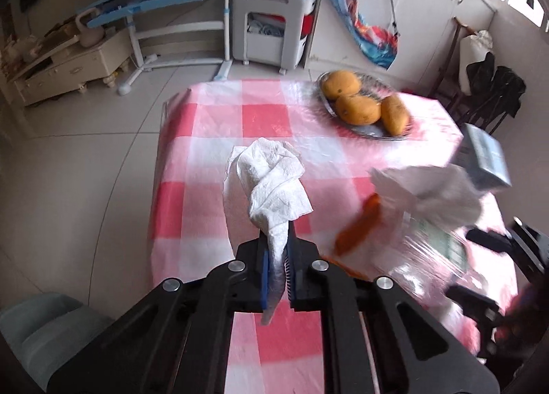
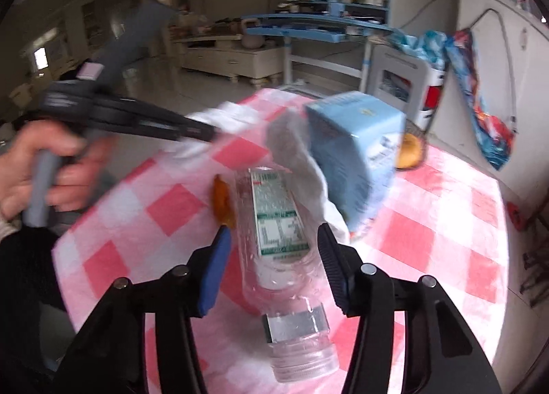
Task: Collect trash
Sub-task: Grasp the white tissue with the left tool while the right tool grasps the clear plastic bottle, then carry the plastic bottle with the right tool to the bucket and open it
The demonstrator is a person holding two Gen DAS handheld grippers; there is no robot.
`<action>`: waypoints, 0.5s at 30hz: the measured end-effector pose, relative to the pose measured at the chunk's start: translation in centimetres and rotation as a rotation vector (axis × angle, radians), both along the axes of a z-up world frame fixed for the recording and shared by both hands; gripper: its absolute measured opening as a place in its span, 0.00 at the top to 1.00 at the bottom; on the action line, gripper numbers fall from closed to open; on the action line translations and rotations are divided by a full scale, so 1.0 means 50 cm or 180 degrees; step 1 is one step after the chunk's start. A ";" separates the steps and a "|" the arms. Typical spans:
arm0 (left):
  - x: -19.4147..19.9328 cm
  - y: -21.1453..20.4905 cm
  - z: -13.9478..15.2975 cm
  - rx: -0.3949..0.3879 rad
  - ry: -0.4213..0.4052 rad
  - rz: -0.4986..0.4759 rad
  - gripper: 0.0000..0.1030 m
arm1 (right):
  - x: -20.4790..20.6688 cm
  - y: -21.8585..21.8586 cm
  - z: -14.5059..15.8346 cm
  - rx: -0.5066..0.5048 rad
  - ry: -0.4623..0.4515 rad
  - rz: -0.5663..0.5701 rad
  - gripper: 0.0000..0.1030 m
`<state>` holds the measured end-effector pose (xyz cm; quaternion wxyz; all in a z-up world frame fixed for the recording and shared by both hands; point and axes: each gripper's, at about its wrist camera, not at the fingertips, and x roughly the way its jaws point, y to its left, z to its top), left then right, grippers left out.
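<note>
My left gripper (image 1: 276,250) is shut on a crumpled white paper towel (image 1: 271,181), which hangs clear above the pink checked tablecloth (image 1: 260,112). To its right lie a second crumpled tissue (image 1: 429,191), a strip of orange peel (image 1: 360,226) and a clear plastic bottle (image 1: 429,253), all blurred. In the right wrist view the bottle (image 2: 278,222) lies on its side between the fingers of my right gripper (image 2: 274,239), cap end towards the camera. The jaws stand apart around it, with a thin gap on the left. The peel (image 2: 221,202) sits just left of the bottle.
A light blue box (image 2: 357,157) leans tilted over the second tissue (image 2: 302,160), just beyond the bottle. A glass dish (image 1: 374,135) with three mangoes (image 1: 357,109) stands at the far right of the table. A hand (image 2: 51,167) holds the left gripper. A dark chair (image 1: 494,92) stands to the right.
</note>
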<state>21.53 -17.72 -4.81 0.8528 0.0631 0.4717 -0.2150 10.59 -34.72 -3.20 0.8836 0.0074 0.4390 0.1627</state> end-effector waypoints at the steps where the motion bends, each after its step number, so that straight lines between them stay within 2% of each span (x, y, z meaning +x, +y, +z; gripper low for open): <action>1: -0.017 0.001 0.006 -0.0015 -0.0020 -0.0016 0.92 | 0.001 -0.001 -0.005 0.0045 0.0034 -0.0004 0.44; 6: -0.101 0.007 -0.005 0.0014 0.0051 -0.0058 0.92 | -0.003 0.030 -0.015 -0.0020 0.0129 0.0126 0.44; 10: -0.167 0.021 -0.032 -0.0002 0.0215 -0.0059 0.92 | -0.021 0.025 -0.007 0.0058 0.0222 0.0260 0.45; 15: -0.210 0.036 -0.075 0.0077 0.0452 -0.0080 0.91 | -0.070 0.023 0.008 0.0175 0.0388 0.0642 0.45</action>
